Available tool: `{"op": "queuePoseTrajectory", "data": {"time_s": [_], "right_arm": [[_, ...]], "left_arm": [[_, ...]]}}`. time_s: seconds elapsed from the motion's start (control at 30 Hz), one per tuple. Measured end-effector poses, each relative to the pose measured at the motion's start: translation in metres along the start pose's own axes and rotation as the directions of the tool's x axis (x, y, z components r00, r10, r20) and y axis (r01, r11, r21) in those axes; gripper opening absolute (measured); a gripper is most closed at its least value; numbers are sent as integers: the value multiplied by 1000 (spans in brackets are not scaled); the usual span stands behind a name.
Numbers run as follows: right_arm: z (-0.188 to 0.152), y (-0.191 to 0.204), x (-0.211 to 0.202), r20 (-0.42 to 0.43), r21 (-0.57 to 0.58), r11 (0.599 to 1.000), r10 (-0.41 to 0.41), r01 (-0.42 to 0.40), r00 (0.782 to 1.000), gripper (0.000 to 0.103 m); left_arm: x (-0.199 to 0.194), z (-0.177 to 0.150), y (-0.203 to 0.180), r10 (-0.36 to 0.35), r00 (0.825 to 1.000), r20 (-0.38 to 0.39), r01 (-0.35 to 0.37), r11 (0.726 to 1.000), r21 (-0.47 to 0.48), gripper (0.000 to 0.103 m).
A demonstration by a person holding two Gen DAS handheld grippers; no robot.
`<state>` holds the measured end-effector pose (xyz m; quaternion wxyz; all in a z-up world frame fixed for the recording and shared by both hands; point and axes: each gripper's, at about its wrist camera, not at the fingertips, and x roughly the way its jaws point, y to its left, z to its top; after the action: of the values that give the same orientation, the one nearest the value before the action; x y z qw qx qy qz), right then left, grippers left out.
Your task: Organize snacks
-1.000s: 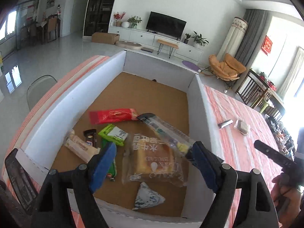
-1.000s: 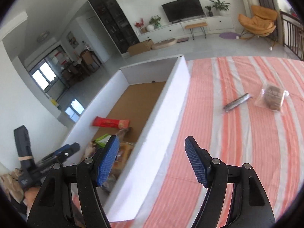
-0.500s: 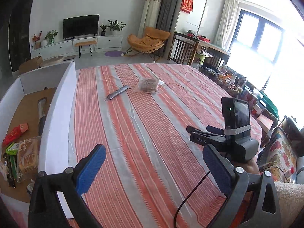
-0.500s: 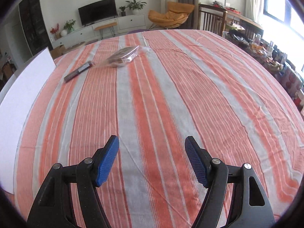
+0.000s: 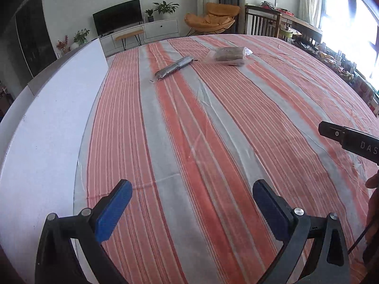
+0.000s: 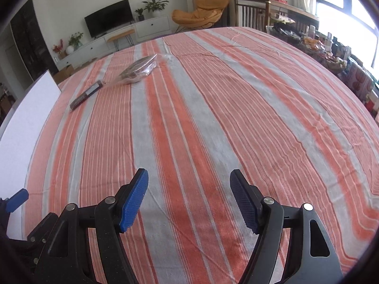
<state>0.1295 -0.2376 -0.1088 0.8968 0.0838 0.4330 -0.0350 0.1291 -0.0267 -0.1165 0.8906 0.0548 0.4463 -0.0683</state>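
Both pairs of blue-padded fingers stand spread with only the striped tablecloth [image 5: 208, 156] showing between them. Jaws of the left gripper [image 5: 191, 203] have just been opening and now gape wide, nothing between them; the right gripper [image 6: 189, 196] holds a slightly narrower gap, also empty. Well ahead of the left fingers, slightly left, lies a slim dark snack bar [image 5: 174, 68]; just right of it rests a clear bag of brown biscuits [image 5: 227, 55]. Left of the left fingers runs the white box wall [image 5: 52, 123]. From the right gripper both snacks lie far ahead, to the left.
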Motion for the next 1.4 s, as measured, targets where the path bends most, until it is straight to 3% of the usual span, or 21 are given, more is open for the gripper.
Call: {"op": "queuePoseTrajectory", "data": {"time_s": [0.2,0.73,1.13,1.3,1.4], "right_arm": [[-1,-2,1,-3,11,1000,0,0,1000,75],[-2,11,-17,67,-39,999,-8,10,998,75],[-2,15,-13,49,-63,998,-22,25,999,75],[-2,11,-12,49,-39,999,-1,3,999,75],[-2,6,-12,45,-11,1000,23,-23,999,75]], "left_arm": [[12,-4,18,-22,1000,-13,21,997,-80,101],[13,-2,16,-10,1000,-21,9,998,-63,103],[12,-2,17,-13,1000,-22,12,998,-60,103],[10,-1,19,-41,996,-74,37,998,-46,102],[1,20,28,-108,990,-90,100,991,-93,97]]}}
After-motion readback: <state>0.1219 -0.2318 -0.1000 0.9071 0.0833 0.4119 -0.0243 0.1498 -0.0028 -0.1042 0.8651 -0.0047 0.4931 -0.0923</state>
